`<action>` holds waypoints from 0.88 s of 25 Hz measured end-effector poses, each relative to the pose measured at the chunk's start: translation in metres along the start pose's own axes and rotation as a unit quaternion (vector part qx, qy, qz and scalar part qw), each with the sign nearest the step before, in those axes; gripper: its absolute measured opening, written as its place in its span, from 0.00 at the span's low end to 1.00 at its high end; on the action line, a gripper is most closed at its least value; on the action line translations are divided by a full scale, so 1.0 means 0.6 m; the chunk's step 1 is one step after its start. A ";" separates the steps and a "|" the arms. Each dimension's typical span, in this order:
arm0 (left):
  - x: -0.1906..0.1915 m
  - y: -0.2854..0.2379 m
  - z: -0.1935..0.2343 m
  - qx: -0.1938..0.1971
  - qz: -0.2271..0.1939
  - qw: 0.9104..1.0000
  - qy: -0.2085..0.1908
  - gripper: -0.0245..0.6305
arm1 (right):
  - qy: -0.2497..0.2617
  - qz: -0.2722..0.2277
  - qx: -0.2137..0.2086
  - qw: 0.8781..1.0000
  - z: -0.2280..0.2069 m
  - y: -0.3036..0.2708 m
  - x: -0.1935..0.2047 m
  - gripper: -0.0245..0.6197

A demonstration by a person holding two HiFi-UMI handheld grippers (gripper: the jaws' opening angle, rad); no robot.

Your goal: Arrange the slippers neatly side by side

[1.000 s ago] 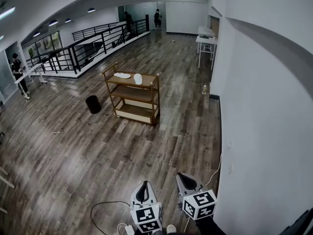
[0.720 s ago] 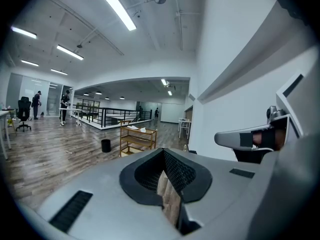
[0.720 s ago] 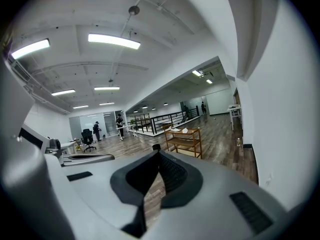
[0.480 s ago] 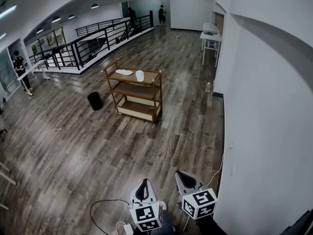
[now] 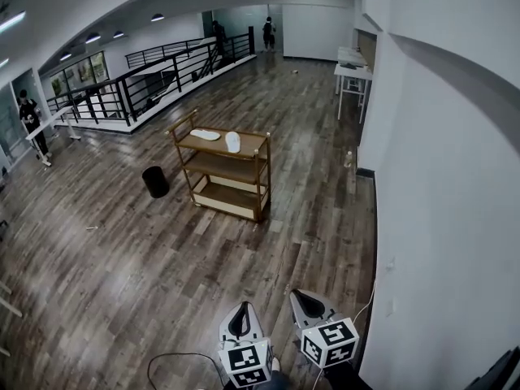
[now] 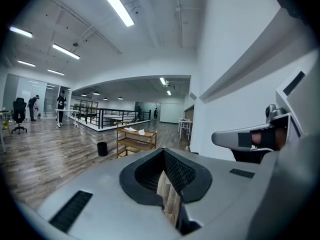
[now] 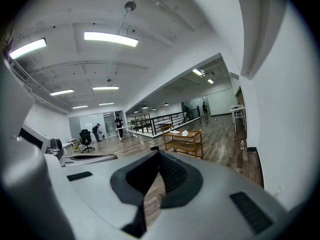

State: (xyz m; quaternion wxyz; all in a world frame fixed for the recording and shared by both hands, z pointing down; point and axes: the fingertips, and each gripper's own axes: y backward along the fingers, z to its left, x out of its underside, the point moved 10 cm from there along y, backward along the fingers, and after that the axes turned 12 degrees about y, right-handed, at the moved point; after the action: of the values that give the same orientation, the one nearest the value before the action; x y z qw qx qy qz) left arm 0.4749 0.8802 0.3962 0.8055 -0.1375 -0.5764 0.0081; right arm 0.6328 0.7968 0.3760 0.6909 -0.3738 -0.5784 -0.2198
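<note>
Slippers [image 5: 233,142], two white ones, are recorded on the top shelf of a wooden cart [image 5: 250,143], lying near each other but not aligned. The cart is positioned on the wooden floor [image 5: 146,266], with a black bin [image 5: 154,181] beside it on the left. The left gripper [image 5: 239,318] and right gripper [image 5: 309,305] are held side by side, well apart from the cart. Both sets of jaws are pressed together with nothing between them.
</note>
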 end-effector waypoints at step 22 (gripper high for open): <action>-0.019 -0.195 0.069 0.002 0.036 0.999 0.027 0.04 | -0.006 0.033 0.025 0.999 -0.075 -0.196 -0.013 0.03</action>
State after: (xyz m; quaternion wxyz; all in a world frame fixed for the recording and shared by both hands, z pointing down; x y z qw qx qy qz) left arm 0.4154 0.7746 0.4252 0.8203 -0.1563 -0.5490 0.0342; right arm 0.5730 0.6878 0.3971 0.7033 -0.3768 -0.5752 -0.1804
